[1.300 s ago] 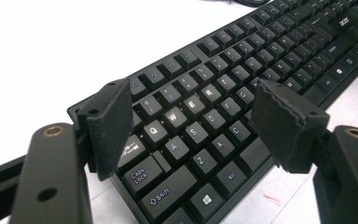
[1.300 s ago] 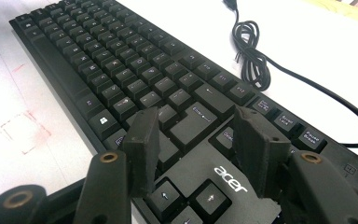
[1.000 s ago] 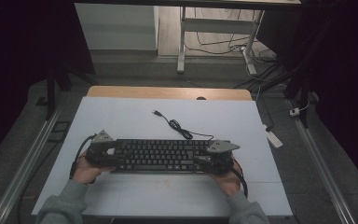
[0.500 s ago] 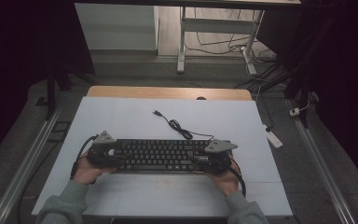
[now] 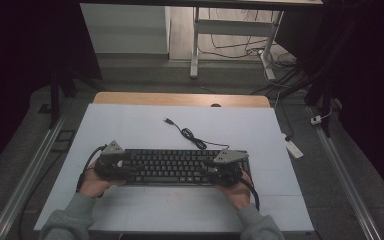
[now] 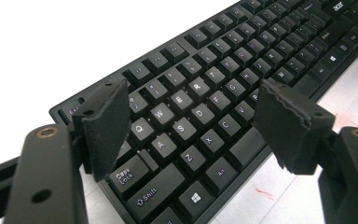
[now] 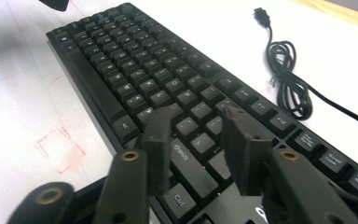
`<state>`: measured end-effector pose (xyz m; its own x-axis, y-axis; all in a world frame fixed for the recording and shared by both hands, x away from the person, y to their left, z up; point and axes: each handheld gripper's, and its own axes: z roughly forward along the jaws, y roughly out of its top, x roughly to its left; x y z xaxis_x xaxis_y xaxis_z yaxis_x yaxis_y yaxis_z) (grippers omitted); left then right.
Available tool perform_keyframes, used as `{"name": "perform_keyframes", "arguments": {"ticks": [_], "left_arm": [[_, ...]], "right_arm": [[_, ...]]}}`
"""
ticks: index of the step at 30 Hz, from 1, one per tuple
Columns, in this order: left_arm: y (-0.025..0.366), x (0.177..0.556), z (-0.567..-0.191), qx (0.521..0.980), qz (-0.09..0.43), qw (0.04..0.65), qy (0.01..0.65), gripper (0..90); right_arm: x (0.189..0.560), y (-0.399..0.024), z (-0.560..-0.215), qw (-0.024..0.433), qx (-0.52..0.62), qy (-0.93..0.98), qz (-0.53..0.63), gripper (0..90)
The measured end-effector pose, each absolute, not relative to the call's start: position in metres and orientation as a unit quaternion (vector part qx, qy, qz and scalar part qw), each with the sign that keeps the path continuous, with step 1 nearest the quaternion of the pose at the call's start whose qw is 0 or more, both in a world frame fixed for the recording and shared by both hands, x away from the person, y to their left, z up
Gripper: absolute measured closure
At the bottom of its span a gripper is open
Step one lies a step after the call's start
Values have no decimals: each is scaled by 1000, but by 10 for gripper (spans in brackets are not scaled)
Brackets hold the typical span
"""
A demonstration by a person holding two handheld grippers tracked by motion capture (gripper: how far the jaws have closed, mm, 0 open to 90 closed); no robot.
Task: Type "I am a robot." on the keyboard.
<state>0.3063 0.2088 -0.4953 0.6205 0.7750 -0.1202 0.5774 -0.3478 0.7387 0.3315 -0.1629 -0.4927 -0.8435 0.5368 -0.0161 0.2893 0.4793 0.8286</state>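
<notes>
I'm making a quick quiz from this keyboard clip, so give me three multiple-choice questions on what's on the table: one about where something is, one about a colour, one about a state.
1. Where does the coiled cable lie?
A. on the table beyond the keyboard
B. under the keyboard
C. on the floor

2. What colour is the keyboard?
A. white
B. black
C. red

3. How do the left tool's jaws stand?
A. clamped on the cable
C. shut with nothing between them
B. wide apart over the left-end keys

Answers:
1 A, the high view shows the cable's loops on the white table past the keyboard's far edge.
2 B, its body and keys are black in all three views.
3 B, the left gripper view shows the two pads well apart with the Q, W, A and S keys between them.
</notes>
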Motion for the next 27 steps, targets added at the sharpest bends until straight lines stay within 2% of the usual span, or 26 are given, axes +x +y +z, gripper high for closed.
{"name": "perform_keyframes", "arguments": {"ticks": [9,27], "left_arm": [[208,306,-496,811,127,390,416,272],[209,306,-495,809,135,391,418,273]], "right_arm": [[332,-152,-493,110,219,860,447,886],[337,-120,-497,101,204,870,438,894]]}}
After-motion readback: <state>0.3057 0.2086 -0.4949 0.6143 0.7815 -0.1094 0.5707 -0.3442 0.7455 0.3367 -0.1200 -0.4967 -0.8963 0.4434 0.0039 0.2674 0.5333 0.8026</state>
